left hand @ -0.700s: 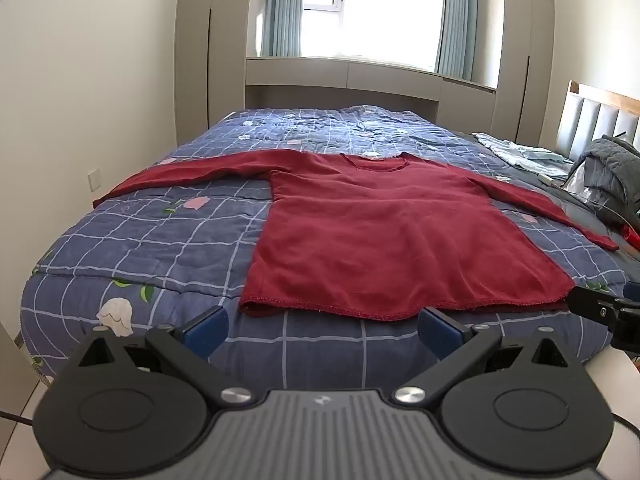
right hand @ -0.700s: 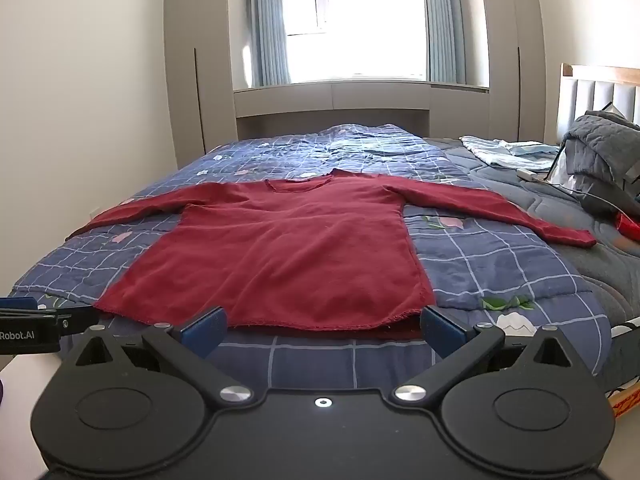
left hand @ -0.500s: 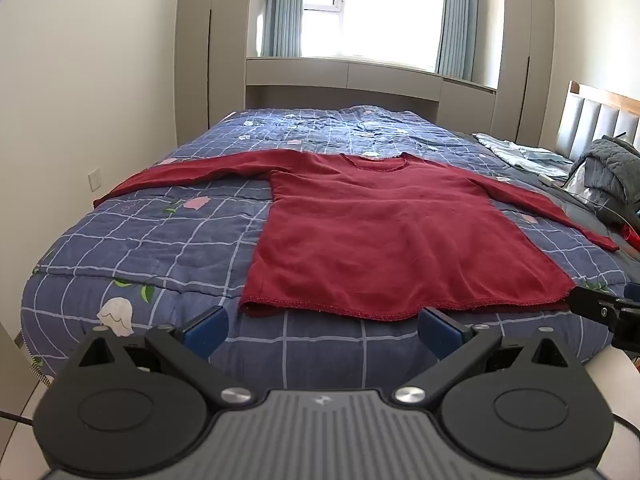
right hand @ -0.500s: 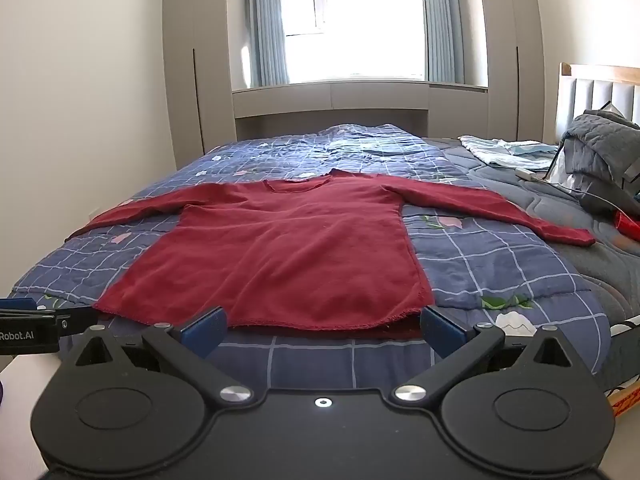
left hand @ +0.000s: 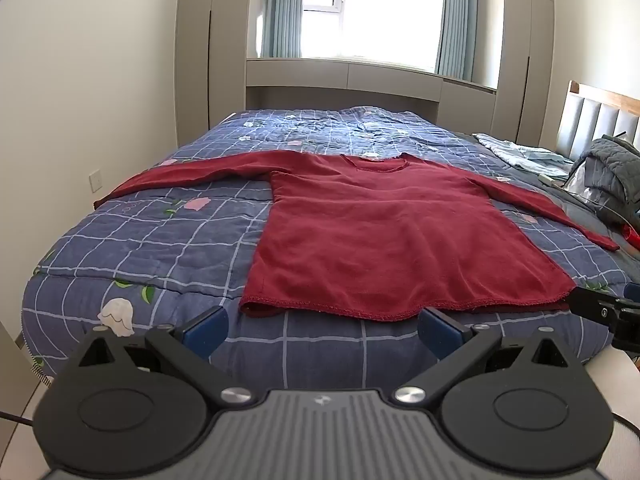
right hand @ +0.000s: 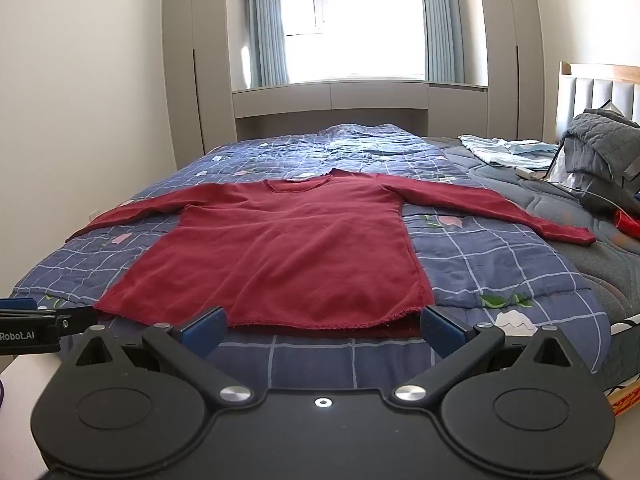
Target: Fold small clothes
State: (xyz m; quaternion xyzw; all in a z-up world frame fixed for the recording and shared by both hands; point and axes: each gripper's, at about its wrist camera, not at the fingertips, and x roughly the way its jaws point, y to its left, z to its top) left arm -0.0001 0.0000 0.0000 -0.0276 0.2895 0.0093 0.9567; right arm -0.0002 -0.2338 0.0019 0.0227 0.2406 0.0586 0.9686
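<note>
Left wrist view.
- Bed [left hand: 132, 248]: fills mid-frame; blue quilt with white grid and flower prints.
- Red long-sleeved top [left hand: 384, 248]: centre of frame, laid flat on the quilt, neckline toward the window, hem toward the camera, sleeves spread toward the left and right edges.
- Window [left hand: 384, 8]: top centre, bright, flanked by blue-grey curtains [left hand: 276, 8]; grey cabinets along the sill and up both sides.
- Wall socket [left hand: 96, 181]: left edge, on the cream wall.
- Headboard [left hand: 600, 120]: right edge, padded grey with wooden top rail; grey folded blanket [left hand: 608, 172] in front of it.
- Left gripper [left hand: 322, 326]: bottom of frame, released, blue pads wide apart, holding nothing, short of the hem.
- Right gripper [left hand: 604, 312]: lower right edge, only a black tip showing.
- Writing: a small emblem on the gripper body, not legible.

Right wrist view.
- Same bed [right hand: 500, 264], red long-sleeved top [right hand: 280, 252] left of centre, one sleeve end toward the right edge on the grey cover.
- Light blue cloth [right hand: 504, 152]: upper right, on the bed's far side.
- Small red item [right hand: 628, 220]: right edge, kind not discernible.
- Right gripper [right hand: 322, 326]: bottom of frame, released, blue pads wide apart, empty, just short of the hem.
- Left gripper [right hand: 36, 320]: lower left edge, side on; label reading "Robot.AI".
</note>
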